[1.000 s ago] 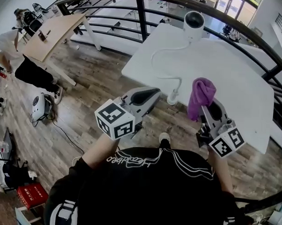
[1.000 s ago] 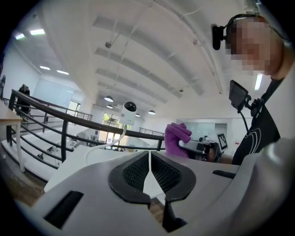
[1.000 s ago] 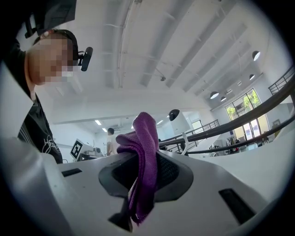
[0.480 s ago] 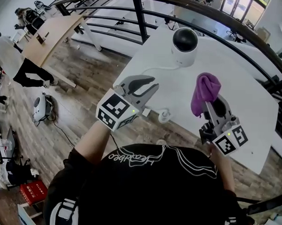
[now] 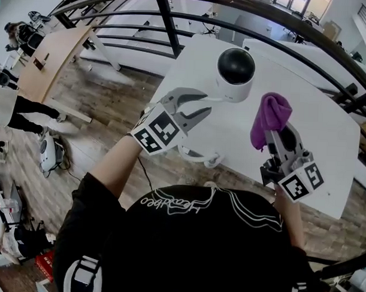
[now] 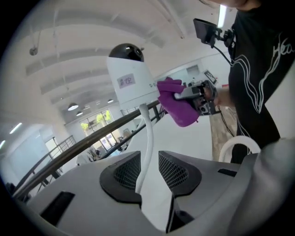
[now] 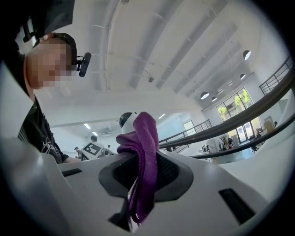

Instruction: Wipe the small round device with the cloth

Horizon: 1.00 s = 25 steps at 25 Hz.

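Observation:
The small round device (image 5: 235, 72), white with a black dome, stands on the white table (image 5: 315, 135). Its white cable (image 5: 197, 156) loops toward the table's near edge. My left gripper (image 5: 203, 105) sits just left of the device. Its jaws have just been opening and now stand apart, and the cable (image 6: 147, 138) runs between them untouched. To the right of the device, my right gripper (image 5: 278, 135) is shut on the purple cloth (image 5: 271, 117), holding it upright. The cloth (image 7: 143, 156) fills the right gripper view and hides part of the device (image 7: 126, 120).
A dark metal railing (image 5: 169, 22) curves round the far side of the table. Beyond and below it are a wooden floor, a wooden table (image 5: 54, 60) and people at the left edge. The table's near edge lies close to my body.
The left gripper moved forward to the device, rolled, and its jaws went from shut to apart. The right gripper carried the cloth slightly forward. The device now looks nearer, dome toward me.

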Motion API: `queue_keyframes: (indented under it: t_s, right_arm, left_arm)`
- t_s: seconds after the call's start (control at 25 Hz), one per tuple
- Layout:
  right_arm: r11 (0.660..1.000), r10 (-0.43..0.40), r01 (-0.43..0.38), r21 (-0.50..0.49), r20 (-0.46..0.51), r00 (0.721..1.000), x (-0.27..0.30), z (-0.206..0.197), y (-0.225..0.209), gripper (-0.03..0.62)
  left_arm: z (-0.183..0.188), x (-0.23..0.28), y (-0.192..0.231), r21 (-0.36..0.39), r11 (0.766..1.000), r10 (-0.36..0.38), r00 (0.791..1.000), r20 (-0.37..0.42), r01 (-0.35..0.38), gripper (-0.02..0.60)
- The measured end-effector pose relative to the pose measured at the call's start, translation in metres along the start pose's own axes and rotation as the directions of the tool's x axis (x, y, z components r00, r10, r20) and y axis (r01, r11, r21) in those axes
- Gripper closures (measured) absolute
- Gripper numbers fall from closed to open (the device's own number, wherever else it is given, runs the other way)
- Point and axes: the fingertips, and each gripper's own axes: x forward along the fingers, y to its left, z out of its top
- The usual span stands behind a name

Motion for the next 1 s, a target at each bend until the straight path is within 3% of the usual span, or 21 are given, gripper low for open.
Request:
queue_keyframes:
  t_s: [0.32,0.68,1.0]
  right_arm:
    - [0.995,-0.098,0.098,0.015,0.007,0.995,-0.004,-0.002,-0.006,0.528]
    - [0.989,-0.146,0.146,0.028,0.021,0.989,-0.007,-0.005,-0.012,0.528]
    - [0.995,-0.096,0.097,-0.012,0.083,0.992,0.006,0.021,-0.009,0.528]
  left_arm:
    - [-0.014,0.033,0.0,0.215,0.966,-0.131,0.988,-0.078,0.145,0.471]
    - [-0.014,0.039,0.003,0.256,0.955,-0.142,0.988,-0.057,0.152,0.52]
    - [-0.015,0.034,-0.004,0.275,0.949,-0.144,0.988,-0.057,0.154,0.525]
